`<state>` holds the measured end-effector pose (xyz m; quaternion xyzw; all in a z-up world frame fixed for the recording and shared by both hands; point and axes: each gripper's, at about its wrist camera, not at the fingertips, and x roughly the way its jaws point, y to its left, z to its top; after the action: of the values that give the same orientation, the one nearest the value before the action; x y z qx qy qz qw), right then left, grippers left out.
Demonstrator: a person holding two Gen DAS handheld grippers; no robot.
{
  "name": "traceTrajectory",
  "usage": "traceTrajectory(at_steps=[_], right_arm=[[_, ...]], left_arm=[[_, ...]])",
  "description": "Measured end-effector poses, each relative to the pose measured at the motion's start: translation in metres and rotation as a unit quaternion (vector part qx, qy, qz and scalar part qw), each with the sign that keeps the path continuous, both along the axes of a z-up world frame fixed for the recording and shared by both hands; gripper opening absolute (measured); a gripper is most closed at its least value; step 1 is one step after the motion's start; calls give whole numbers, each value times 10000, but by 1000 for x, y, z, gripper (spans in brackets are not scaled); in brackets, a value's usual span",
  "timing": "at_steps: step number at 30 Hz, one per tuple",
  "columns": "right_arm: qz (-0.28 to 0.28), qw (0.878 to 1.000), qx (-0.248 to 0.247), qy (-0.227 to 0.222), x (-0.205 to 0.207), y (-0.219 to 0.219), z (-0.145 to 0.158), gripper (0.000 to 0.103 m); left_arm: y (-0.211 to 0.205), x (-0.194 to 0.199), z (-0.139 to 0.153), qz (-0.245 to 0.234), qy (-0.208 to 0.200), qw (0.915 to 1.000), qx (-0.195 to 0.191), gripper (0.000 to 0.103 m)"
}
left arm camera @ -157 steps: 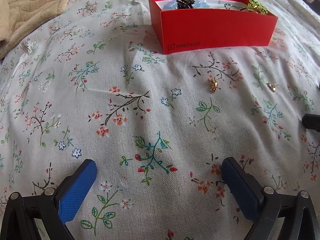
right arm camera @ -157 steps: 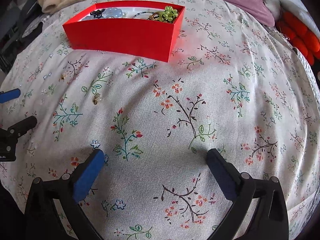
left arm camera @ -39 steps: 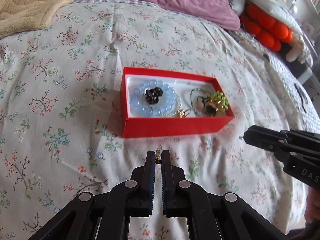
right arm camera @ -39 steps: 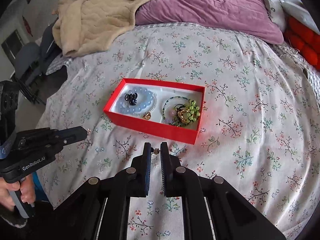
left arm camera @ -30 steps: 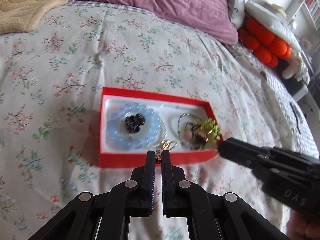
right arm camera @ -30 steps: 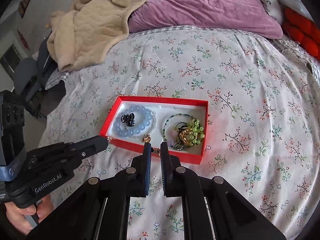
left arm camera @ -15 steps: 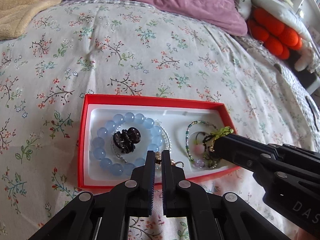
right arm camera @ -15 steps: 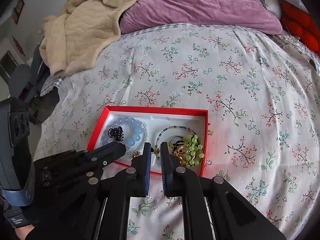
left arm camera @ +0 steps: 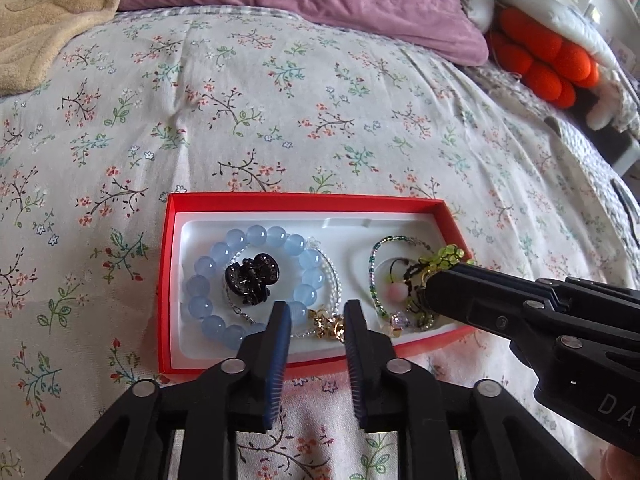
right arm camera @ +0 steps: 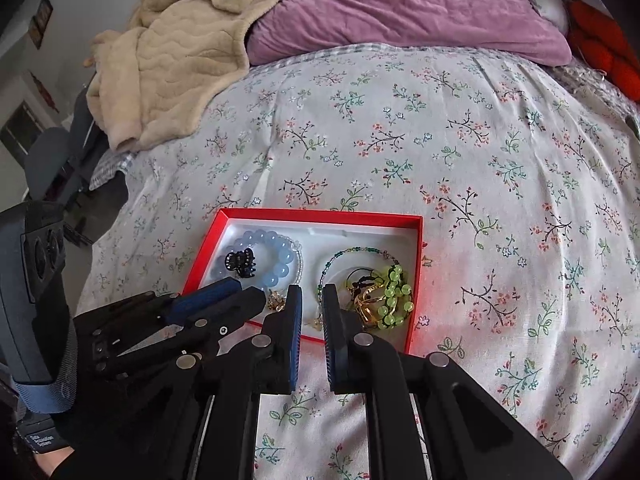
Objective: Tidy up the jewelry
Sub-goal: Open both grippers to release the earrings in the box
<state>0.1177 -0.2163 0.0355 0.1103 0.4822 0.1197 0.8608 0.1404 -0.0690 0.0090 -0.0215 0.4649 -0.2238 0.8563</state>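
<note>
Both hands now over red box [left arm camera: 448,216]: L gripper [left arm camera: 314,314] jaws opening, gold earring [left arm camera: 329,325] dropped beside blue bracelet [left arm camera: 256,237]; R gripper [right arm camera: 313,300] near-shut, contents unclear, waiting its turn.

matt red cardboard box [left arm camera: 166,280] with a smooth white moulded plastic insert [left arm camera: 348,226]. at its 9 o'clock end, glossy translucent pale-blue bead bracelet [left arm camera: 256,236] around a shiny black plastic hair claw [left arm camera: 250,280]. shiny gold metal earrings [left arm camera: 329,325] at 6 o'clock. glossy lime-green bead cluster [right arm camera: 394,292] at the 3 o'clock end. left gripper [left arm camera: 316,320]: matt black plastic, ribbed blue rubbery pads. woven matt floral cotton sheet [left arm camera: 280,120]; plush beige quilted fleece blanket [right arm camera: 176,60]; soft purple pillow [right arm camera: 400,4].
</note>
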Motion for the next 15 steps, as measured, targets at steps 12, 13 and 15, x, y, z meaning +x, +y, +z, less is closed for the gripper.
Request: traceTrajectory(at_steps=[12,13,15], right_arm=[[213,9996,-178,-57,-26,-1,12,15],[201,9996,-206,-61,-29,-1,13,27],[149,9996,-247,-58,-36,-3,13,46]], left_arm=[[5,-28,16,-200,-186,9993,273,52],[5,-31,16,-217,-185,9991,323,55],[7,-38,17,-221,-196,9984,474,62]])
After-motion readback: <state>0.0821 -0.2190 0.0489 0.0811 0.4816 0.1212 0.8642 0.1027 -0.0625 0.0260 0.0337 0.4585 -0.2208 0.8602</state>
